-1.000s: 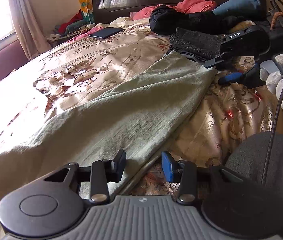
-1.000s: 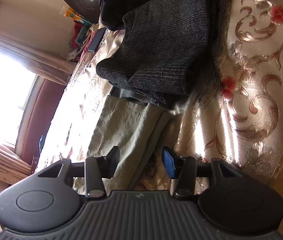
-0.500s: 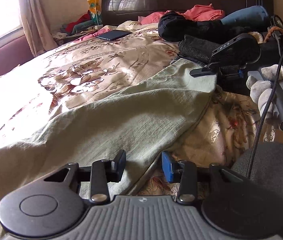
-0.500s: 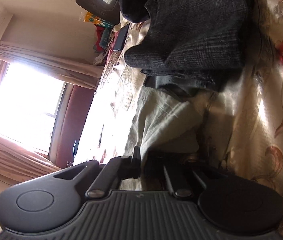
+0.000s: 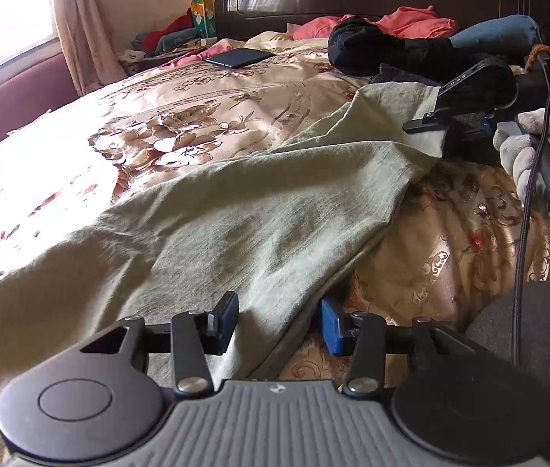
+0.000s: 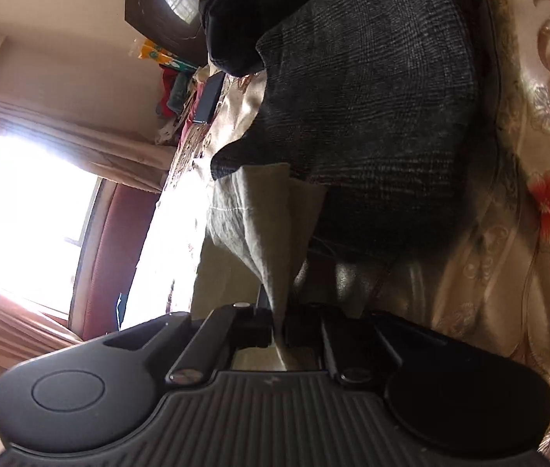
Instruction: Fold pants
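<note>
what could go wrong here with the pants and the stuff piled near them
1. The right tongs pinch only a thin corner of the green pants; it may slip free when lifted.
2. The left tongs are opening, fabric between their pads but not clamped, so that edge may drop.
3. The dark folded garment lies against the pinched corner and could be dragged along.

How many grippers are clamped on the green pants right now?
1: the right gripper pinches the green pants at their far end. The left gripper, jaws opening, only straddles the near edge.
</note>
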The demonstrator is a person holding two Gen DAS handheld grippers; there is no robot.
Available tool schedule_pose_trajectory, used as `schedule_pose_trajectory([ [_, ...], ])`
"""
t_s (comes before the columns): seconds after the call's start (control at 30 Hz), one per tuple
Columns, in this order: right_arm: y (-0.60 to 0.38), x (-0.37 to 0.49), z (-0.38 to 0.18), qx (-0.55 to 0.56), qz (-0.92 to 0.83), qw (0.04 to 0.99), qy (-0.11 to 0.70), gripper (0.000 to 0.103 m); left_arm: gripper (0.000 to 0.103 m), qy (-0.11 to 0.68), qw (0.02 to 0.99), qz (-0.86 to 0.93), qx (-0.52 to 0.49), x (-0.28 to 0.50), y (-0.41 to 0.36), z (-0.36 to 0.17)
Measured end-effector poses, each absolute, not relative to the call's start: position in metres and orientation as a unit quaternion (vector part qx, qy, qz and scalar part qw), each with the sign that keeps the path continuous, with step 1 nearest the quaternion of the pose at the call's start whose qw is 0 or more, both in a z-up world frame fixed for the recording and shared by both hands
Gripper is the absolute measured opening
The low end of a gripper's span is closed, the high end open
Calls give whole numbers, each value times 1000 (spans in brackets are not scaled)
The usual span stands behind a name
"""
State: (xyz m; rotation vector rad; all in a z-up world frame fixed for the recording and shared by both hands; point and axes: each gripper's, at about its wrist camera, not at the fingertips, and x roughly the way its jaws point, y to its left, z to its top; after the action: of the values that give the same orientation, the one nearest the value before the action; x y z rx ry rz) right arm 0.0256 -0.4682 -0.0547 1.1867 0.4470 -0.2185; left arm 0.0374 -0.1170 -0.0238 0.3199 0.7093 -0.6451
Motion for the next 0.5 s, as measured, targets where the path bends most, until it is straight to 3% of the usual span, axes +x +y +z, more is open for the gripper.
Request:
schedule_pose_trajectory([
  [0.23, -418, 41, 51, 434, -32, 884, 171, 5, 58, 339, 894, -270, 114, 41, -72, -5],
  [0.37, -326, 69, 91, 334, 73, 917, 204, 5, 59, 324, 915, -223, 85, 38, -25, 14],
  [0.5, -189, 97, 92, 232, 214, 915, 251, 5, 59, 313, 936, -156, 24, 31, 49, 36],
])
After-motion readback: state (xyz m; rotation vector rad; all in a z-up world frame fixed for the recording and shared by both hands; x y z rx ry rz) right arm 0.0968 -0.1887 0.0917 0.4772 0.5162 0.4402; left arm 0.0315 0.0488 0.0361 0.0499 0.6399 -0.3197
